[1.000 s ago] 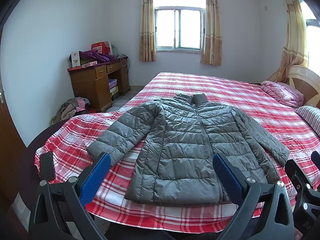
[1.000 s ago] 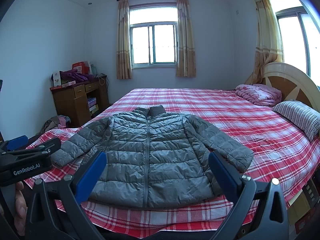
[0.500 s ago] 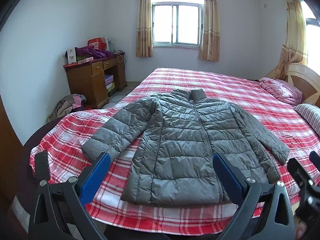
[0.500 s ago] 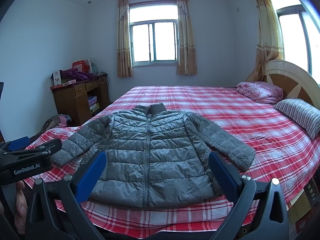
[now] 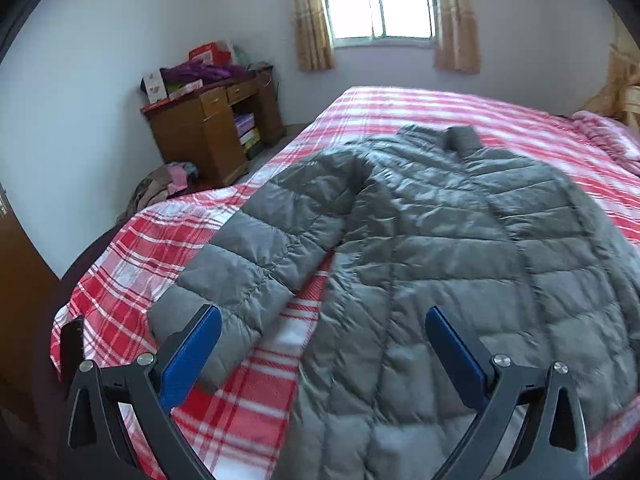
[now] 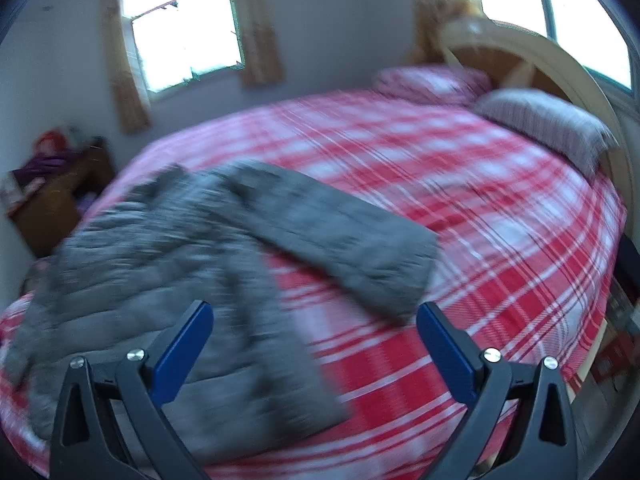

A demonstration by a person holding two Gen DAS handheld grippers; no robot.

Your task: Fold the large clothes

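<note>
Jacket (image 5: 440, 240), grey and quilted, is spread flat near the bed's (image 5: 420, 108) foot edge, front up, collar toward 12 o'clock. One sleeve is angled toward 8 o'clock, its cuff just inside the left gripper (image 5: 320, 344); the other sleeve's cuff is seen between the right gripper's (image 6: 316, 336) fingers. Both sets of jaws are held wide apart, nothing gripped. Bare plaid sheet is left open toward 2 o'clock, up to the pillow (image 6: 544, 120).

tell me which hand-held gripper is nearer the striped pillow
Right. The right hand-held gripper hangs open over the jacket, with the striped pillow ahead to its right; the left hand-held gripper view shows no pillow.
</note>
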